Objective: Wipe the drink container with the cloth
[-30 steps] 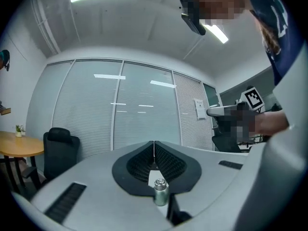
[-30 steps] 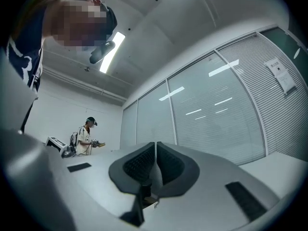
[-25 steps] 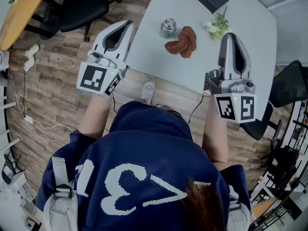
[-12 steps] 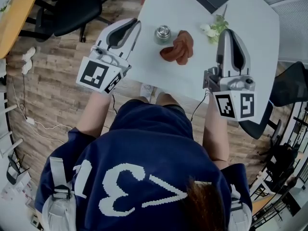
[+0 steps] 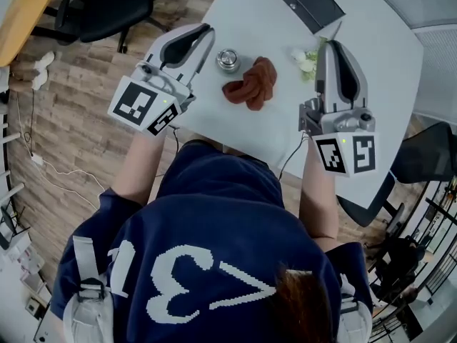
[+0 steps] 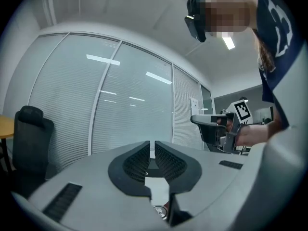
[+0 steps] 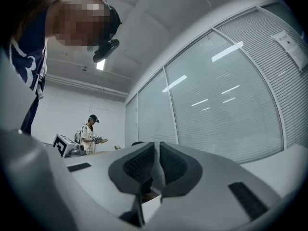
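- The head view looks down on the white table (image 5: pixel 264 131). The shiny drink container (image 5: pixel 228 60) stands on it. The brown cloth (image 5: pixel 251 84) lies in a crumpled heap just beside it.
- Only that view shows the two things well. The left gripper view shows just a bit of the container's round top, low down under the jaws. The right gripper view shows neither one.
- The left gripper view shows a black chair (image 6: pixel 29 138) by a glass wall. The right gripper view shows another person (image 7: pixel 88 134) standing far off.
- The left gripper (image 5: pixel 202 34) is over the table's left edge, near the container but not touching it. Its jaws are pressed together with nothing between them.
- The right gripper (image 5: pixel 333 48) is on the cloth's other side, well apart from it, next to some small green and white plant bits (image 5: pixel 303 57). Its jaws are pressed together too, and it holds nothing.
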The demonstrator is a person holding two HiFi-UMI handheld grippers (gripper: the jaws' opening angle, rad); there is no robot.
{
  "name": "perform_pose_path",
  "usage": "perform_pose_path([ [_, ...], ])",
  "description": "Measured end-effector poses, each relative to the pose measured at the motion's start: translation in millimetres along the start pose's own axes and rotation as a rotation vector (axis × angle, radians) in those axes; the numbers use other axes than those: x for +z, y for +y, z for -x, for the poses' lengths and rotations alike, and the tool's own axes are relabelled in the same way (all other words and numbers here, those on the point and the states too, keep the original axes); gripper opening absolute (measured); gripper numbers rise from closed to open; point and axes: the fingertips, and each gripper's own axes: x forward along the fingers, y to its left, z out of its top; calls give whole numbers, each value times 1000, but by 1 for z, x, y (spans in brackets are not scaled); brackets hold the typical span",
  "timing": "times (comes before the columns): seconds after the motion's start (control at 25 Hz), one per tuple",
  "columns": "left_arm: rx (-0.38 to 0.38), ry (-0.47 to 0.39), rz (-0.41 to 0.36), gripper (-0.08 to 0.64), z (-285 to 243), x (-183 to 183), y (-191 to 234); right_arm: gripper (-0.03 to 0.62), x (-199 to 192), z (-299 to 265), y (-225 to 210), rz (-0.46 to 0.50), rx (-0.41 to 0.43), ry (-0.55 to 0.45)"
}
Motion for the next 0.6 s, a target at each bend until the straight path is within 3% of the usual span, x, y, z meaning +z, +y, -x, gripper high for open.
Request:
perform_pose_path([
  [0.2,-27,100,-43,29,-12,-34,-5,40,-31,-5,-5,-40,16,71],
  [0.32,-77,178,-11,142,-19,-66,-7,115,-58,-10,-7,-67,21,149],
  [0.6,-182,347,-43,234,-31,-134,-14,189,-155,-11,0,-71,42,397],
])
